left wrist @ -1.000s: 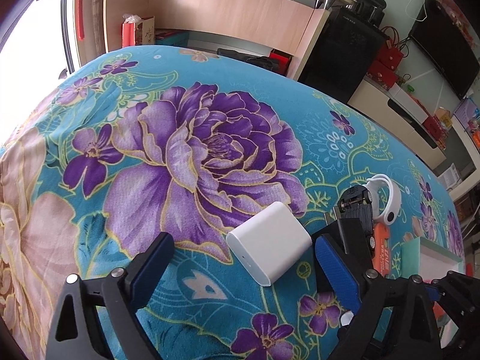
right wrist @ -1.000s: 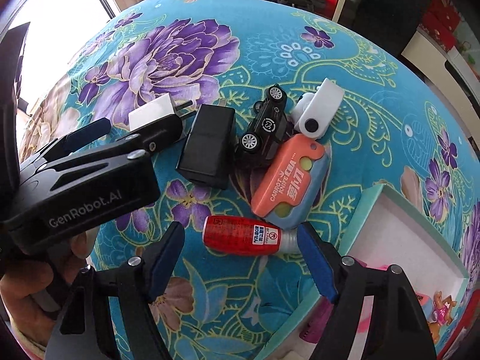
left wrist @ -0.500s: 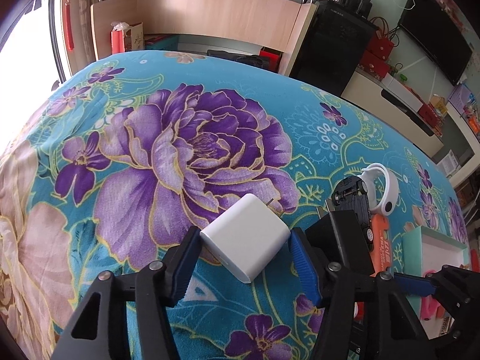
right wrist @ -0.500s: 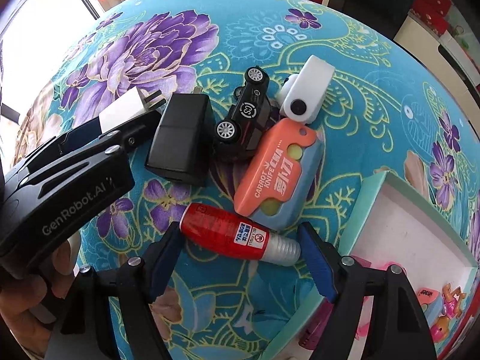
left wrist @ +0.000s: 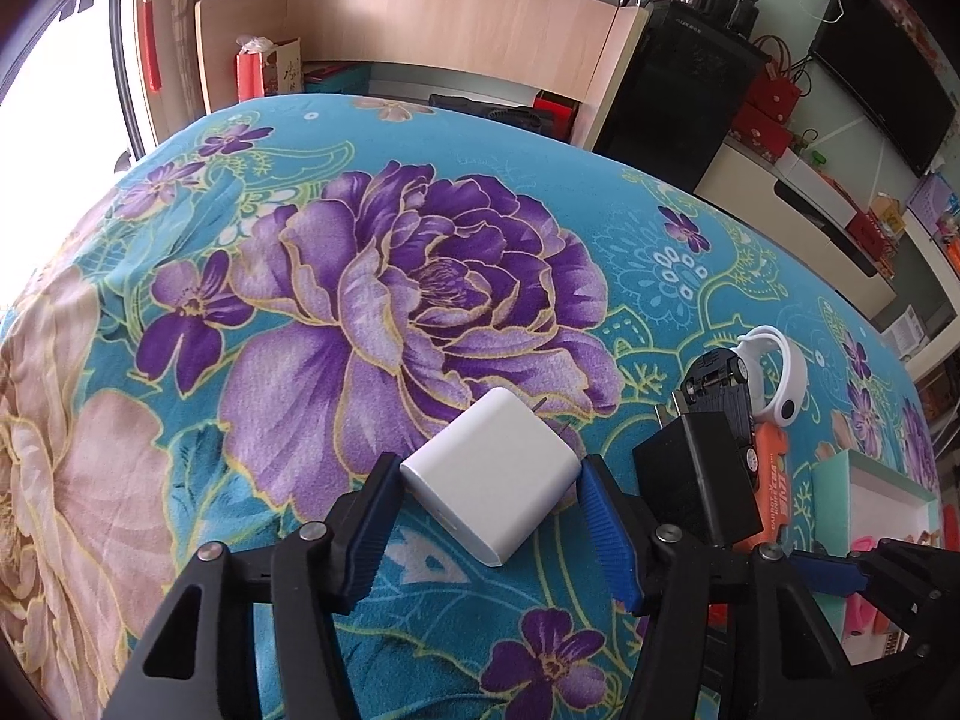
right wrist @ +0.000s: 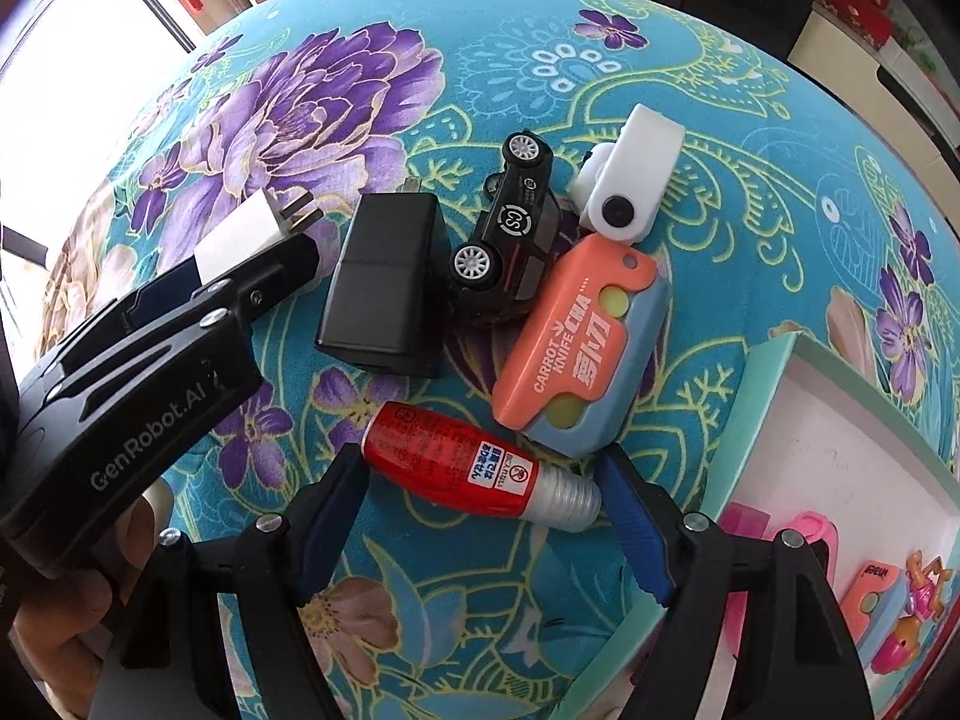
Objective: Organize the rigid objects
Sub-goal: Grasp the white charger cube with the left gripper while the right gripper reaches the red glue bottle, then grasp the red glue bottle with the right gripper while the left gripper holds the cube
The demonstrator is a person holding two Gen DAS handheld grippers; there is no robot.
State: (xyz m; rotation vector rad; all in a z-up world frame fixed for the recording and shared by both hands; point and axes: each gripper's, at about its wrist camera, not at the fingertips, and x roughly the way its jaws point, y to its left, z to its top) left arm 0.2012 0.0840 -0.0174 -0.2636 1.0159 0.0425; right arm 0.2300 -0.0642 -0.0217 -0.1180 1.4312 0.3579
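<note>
White charger [left wrist: 491, 483] clamped in left tool [left wrist: 489, 510] — prongs half-hidden, right tool [right wrist: 483, 516] apart.

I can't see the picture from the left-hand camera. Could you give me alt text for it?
The left tongs pinch a white plug-in charger on a teal bedspread with purple flowers. To its right lie a black charger and a black toy car.

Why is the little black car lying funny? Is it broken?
The toy car is tipped on its side, wheels facing up, leaning against the orange carrot knife. No damage shows; it just sits jumbled in the pile.
</note>
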